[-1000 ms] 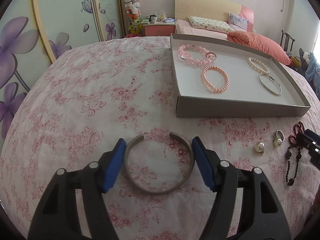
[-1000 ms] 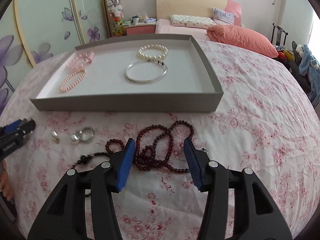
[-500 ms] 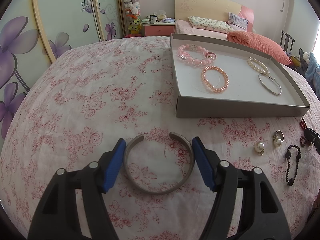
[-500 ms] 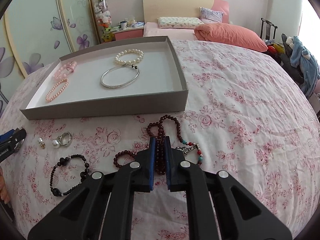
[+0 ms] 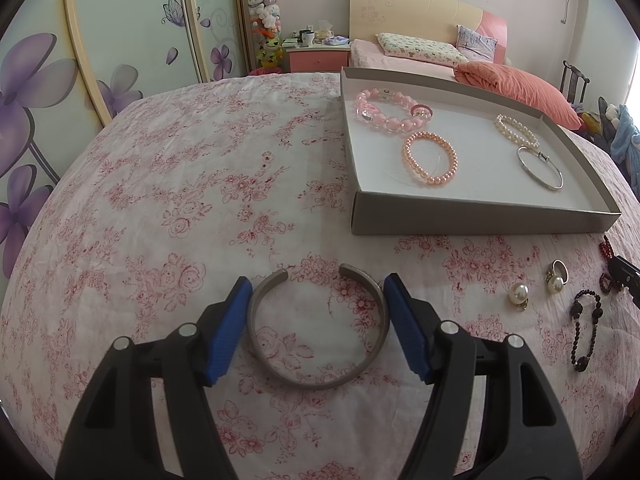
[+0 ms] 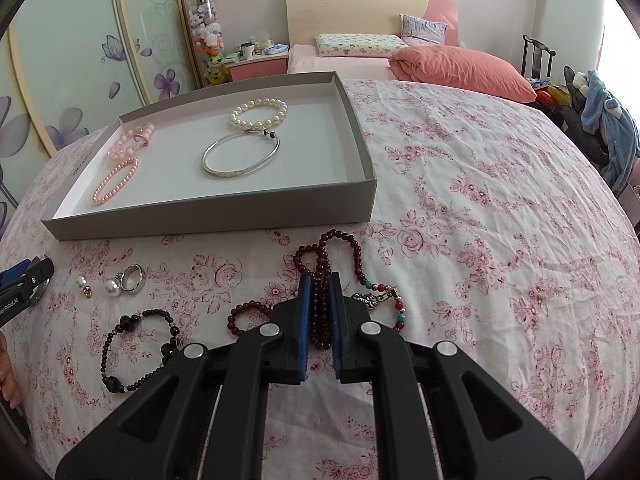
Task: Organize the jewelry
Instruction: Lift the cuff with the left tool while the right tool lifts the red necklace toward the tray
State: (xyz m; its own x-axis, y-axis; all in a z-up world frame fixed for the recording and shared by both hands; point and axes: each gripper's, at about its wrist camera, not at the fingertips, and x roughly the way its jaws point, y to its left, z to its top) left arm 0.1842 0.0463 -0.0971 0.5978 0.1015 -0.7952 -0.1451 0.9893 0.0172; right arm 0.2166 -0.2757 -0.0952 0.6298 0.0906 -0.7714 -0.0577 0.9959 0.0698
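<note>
On a bed point(image 5: 168, 184) covered with a pink floral sheet, the left hand-held gripper point(image 5: 316, 312) points down at a grey metal cuff bracelet point(image 5: 318, 330) that lies flat on the sheet with its gap facing away. Its blue pads stand wide apart, one just outside each side of the cuff; whether they touch the metal I cannot tell, and the cuff rests on the sheet, not lifted.

The right hand-held gripper point(image 6: 320, 308) is closed almost fully, its blue pads pinching strands of a dark red bead necklace point(image 6: 326, 248) between them. The necklace's loops spread on the sheet ahead of the gripper, and a tail with a silver charm and turquoise and red beads runs off to its right.

A shallow grey box point(image 6: 208, 216) with a white inside sits on the bed beyond both grippers. In it lie a large pink bead bracelet point(image 5: 390, 110), a small pink pearl bracelet point(image 5: 430, 158), a white pearl bracelet point(image 6: 258, 114) and a thin silver bangle point(image 6: 240, 156), the last two touching.

On the sheet in front of the box, to the left of the necklace, lie a black bead bracelet point(image 6: 138, 350), a silver ring point(image 6: 133, 278) beside a pearl earring point(image 6: 113, 287), and a second pearl earring point(image 6: 82, 282) nearby.
</note>
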